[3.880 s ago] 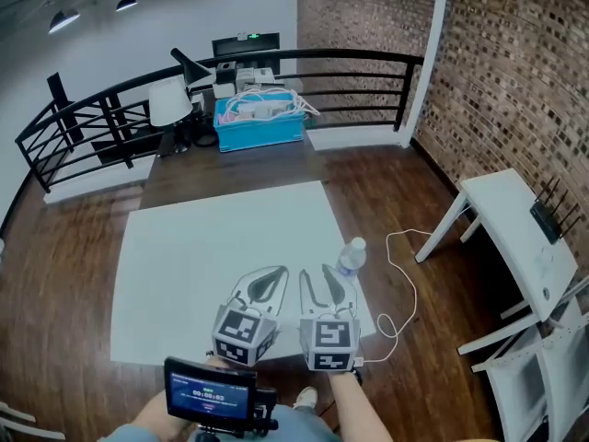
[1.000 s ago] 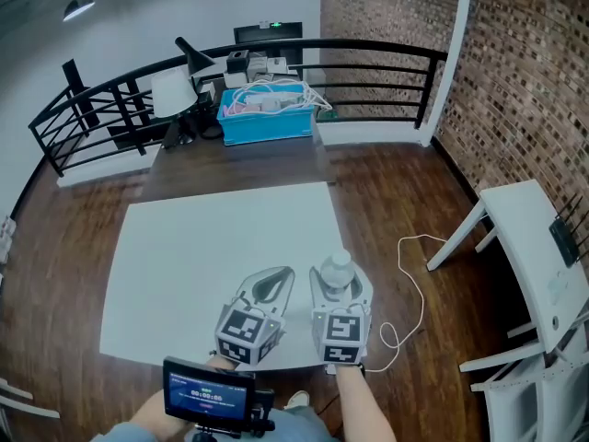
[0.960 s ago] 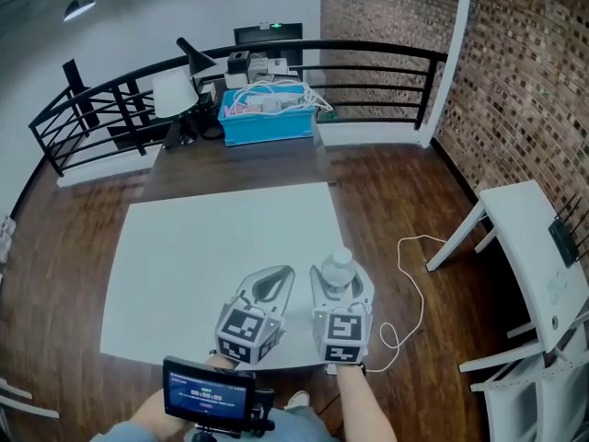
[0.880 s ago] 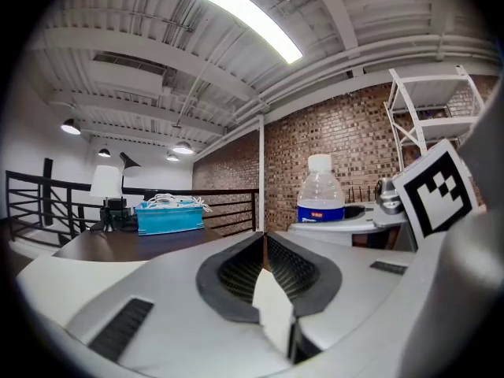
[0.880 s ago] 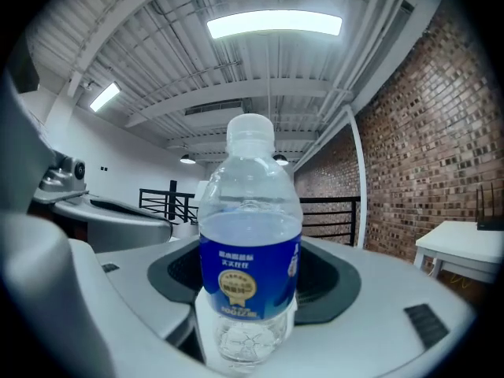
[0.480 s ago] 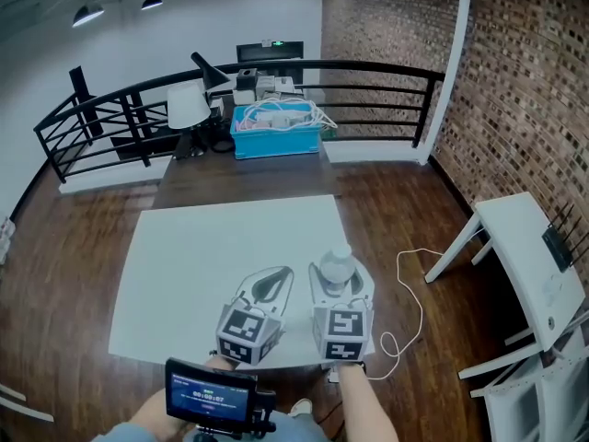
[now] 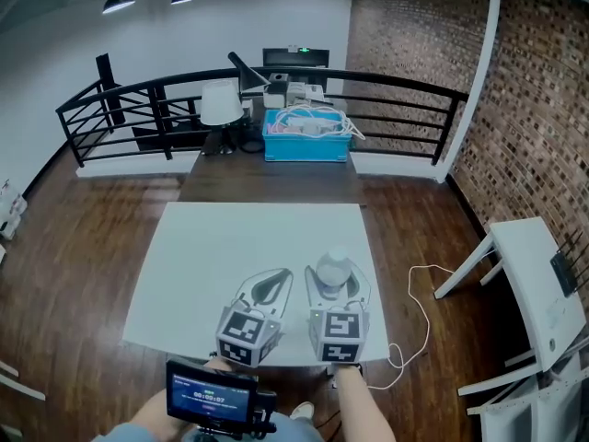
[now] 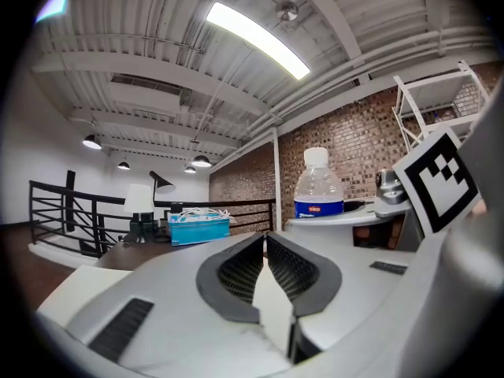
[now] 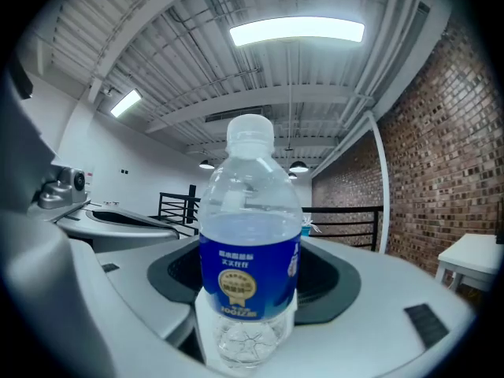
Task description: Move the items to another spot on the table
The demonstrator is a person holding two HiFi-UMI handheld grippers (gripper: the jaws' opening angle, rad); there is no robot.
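A clear water bottle [image 7: 333,270] with a blue label and white cap stands upright between the jaws of my right gripper [image 7: 337,282], near the front right of the white table [image 7: 230,247]. In the right gripper view the bottle [image 9: 250,250] fills the centre, and the dark pads [image 9: 335,283] press on its lower body from both sides. My left gripper [image 7: 268,288] hovers just left of it, shut with nothing held; its pads [image 8: 244,272] meet. The bottle [image 8: 319,186] also shows to the right in the left gripper view.
A blue bin [image 7: 306,141] of cables and a white lamp [image 7: 220,104] sit on a dark table behind the white one. A black railing runs behind that. A white side table [image 7: 543,284] and a floor cable [image 7: 419,293] lie to the right.
Nearly four seconds ago the bottle stood free at the table's right edge, ahead of the open right gripper. Now the jaws grip it, and it sits a little further in from that edge.
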